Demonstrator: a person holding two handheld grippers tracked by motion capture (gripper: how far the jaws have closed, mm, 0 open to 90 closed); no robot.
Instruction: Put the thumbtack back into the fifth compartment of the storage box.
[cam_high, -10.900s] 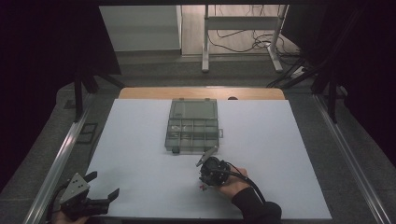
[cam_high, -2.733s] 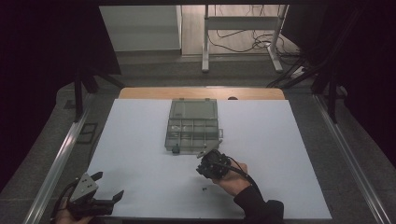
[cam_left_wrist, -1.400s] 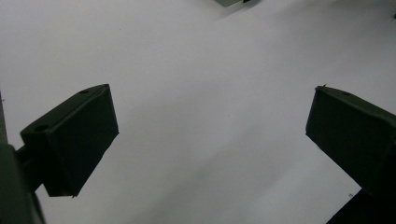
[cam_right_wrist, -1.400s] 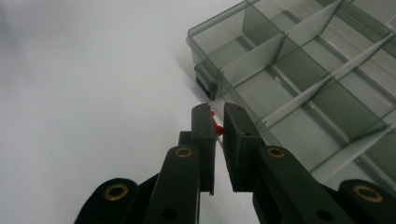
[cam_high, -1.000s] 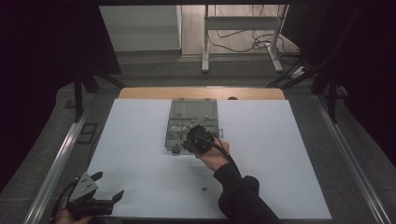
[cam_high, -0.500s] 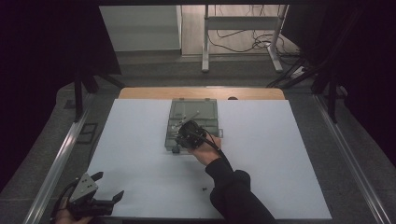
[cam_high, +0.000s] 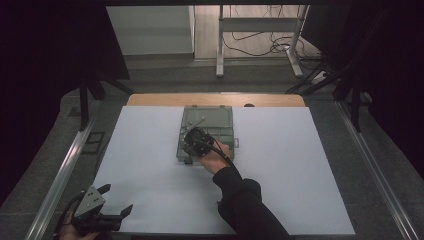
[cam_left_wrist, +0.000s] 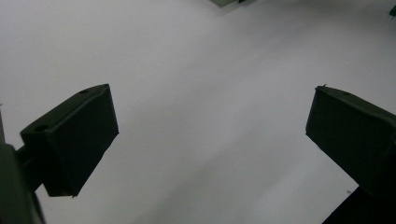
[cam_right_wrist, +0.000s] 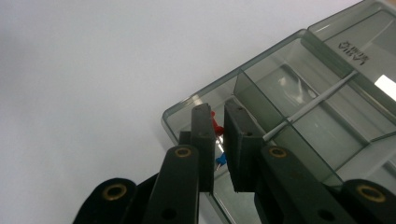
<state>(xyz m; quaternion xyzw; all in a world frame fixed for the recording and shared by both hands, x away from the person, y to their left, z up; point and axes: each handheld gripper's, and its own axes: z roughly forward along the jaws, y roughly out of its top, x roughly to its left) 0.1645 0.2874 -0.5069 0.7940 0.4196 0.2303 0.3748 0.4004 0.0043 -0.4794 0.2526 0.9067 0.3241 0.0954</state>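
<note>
Showing red pin (cam_right_wrist: 214, 123) between jaws, over box (cam_right_wrist: 299, 93)

Dim room, grey floor (cam_high: 165, 80), white table legs (cam_high: 219, 45).

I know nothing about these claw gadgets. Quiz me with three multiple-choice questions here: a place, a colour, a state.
1. Where is the right claw? A) over a corner of the clear box; B) at the table's right edge; C) off the table.
2. What colours are the small bits between its jaws? A) green, yellow; B) red, blue; C) black, white.
3. How do the left claw's jaws stand? A) shut on a stick; B) gripping the box; C) wide open, nothing between.
Answers: A, box corner under its tips; B, both colours show in the gap; C, bare sheet between them.
</note>
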